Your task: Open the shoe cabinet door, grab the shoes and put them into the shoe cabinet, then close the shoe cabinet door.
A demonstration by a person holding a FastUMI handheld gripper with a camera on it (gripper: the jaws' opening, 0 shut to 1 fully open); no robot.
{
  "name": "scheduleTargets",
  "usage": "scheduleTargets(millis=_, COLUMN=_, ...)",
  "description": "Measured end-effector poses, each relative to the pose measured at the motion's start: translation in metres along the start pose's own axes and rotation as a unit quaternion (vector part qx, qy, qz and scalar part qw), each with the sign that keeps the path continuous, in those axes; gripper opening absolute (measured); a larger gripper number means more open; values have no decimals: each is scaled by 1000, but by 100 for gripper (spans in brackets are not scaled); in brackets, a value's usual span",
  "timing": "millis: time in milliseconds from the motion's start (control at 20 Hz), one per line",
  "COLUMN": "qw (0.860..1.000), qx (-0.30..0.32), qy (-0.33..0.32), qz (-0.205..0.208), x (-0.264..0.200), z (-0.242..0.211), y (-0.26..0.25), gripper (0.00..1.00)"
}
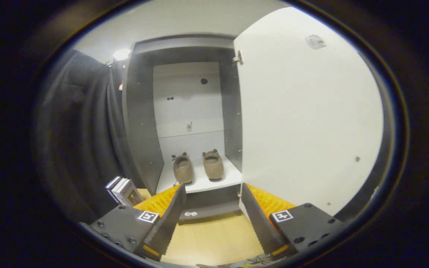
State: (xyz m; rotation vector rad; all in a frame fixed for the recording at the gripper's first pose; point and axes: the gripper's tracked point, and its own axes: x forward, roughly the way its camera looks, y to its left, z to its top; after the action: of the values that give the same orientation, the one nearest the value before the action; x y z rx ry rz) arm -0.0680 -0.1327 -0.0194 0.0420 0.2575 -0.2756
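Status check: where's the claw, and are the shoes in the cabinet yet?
Claw open, empty, short of cabinet. Two brown fuzzy slippers side by side on white bottom shelf. White cabinet door wide open, not yet closed. Nothing blocking.

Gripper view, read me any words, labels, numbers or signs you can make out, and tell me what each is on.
None reads as text.
Sticker on the open cabinet door: too blurred.
Books beside the cabinet: print too small.
Square markers on the open gripper: patterns, not words.

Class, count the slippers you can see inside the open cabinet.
2: left slipper and right slipper lie side by side on the cabinet shelf, beyond the open gripper.
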Motion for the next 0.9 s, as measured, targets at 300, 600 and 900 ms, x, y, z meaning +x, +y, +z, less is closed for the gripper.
scheduleTargets(millis=300, qw=993, qx=15, qy=-52, qz=-103, x=-83, z=18, y=-110, gripper=93)
scheduleTargets(millis=600, qw=984, qx=22, qy=-76, qz=-159, x=-104, z=38, y=-242, gripper=96)
scheduleTargets(millis=900, qw=991, qx=2, qy=-82, qz=-110, x=-49, z=53, y=-316, gripper=96)
